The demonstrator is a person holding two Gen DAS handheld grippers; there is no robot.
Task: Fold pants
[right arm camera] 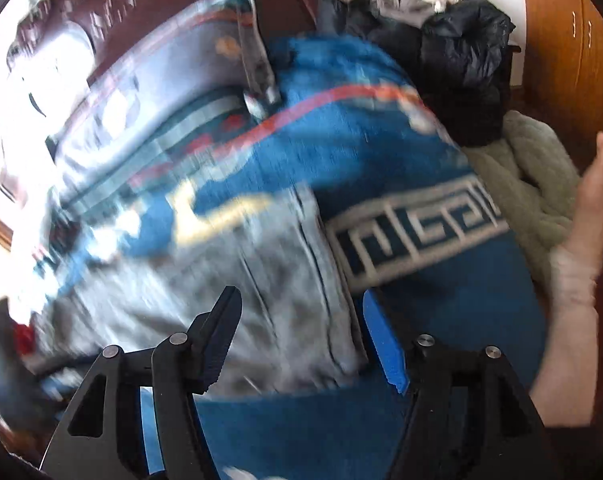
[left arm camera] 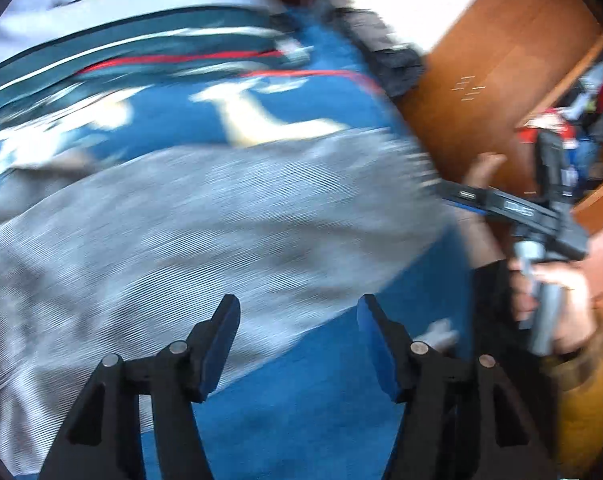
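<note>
Grey ribbed pants (left arm camera: 205,232) lie spread on a blue patterned blanket (left arm camera: 301,408); both views are motion-blurred. My left gripper (left arm camera: 299,344) is open and empty, above the pants' near edge. The right gripper (left arm camera: 549,216) shows at the right of the left wrist view, held in a hand beyond the pants' right end. In the right wrist view the pants (right arm camera: 229,280) lie ahead on the blanket (right arm camera: 441,304). My right gripper (right arm camera: 297,340) is open and empty just above their near end.
A wooden wardrobe (left arm camera: 489,64) stands to the right, with clutter on its shelf. A dark jacket (right arm camera: 461,64) and green cloth (right arm camera: 533,184) lie past the blanket's edge. A bare arm (right arm camera: 573,288) is at the right. A grey pillow (right arm camera: 149,92) lies at the blanket's far left.
</note>
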